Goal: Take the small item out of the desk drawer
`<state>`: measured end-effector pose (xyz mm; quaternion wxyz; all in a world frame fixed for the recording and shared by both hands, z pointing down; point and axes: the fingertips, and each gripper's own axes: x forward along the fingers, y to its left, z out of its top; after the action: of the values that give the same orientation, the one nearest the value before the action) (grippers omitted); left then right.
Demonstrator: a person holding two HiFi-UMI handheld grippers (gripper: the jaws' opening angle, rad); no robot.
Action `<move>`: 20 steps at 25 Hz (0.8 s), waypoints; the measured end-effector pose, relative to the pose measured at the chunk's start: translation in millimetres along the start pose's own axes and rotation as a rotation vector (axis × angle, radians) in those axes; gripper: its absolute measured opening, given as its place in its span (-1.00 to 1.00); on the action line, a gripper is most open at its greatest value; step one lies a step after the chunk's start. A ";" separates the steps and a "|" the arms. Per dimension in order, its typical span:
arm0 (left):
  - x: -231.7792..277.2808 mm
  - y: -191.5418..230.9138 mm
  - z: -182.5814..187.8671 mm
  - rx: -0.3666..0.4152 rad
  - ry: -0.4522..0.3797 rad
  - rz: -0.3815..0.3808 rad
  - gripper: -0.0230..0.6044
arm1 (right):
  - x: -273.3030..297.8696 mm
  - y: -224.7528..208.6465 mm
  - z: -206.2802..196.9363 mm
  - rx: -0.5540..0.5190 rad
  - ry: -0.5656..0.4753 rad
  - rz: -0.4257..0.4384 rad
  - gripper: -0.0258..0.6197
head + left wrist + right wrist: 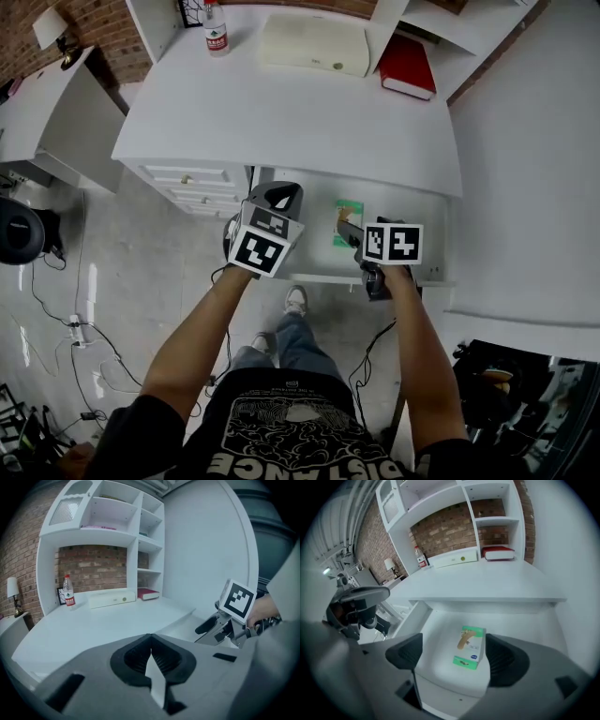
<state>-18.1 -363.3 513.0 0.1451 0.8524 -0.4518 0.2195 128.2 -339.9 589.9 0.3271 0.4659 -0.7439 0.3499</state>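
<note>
The desk drawer [319,277] stands pulled out under the white desktop [281,112]. Inside it lies a small white and green box [347,223] with a plaster pictured on it, flat on the drawer floor [440,634]. My right gripper [351,231] hovers over the drawer's front right, open, and in the right gripper view the box [469,647] shows between its two pads with clear gaps on both sides. My left gripper [278,195] hangs over the drawer's left end, shut, with nothing between its jaws [150,651].
On the desktop's far side stand a plastic bottle [217,28], a long white case [314,42] and a red book [406,66]. A stack of small drawers [183,178] sits left of the open drawer. A white wall [525,187] runs along the right. The person's shoe [296,300] is below the drawer.
</note>
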 end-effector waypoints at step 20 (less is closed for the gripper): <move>48.1 36.7 -41.0 -0.102 0.086 0.068 -0.90 | 112.6 -43.4 -32.8 0.072 0.278 -0.084 0.40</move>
<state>-34.8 -399.2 574.4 0.1999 0.8179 -0.4844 0.2376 133.9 -379.0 708.5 0.4242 0.4552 -0.6583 0.4236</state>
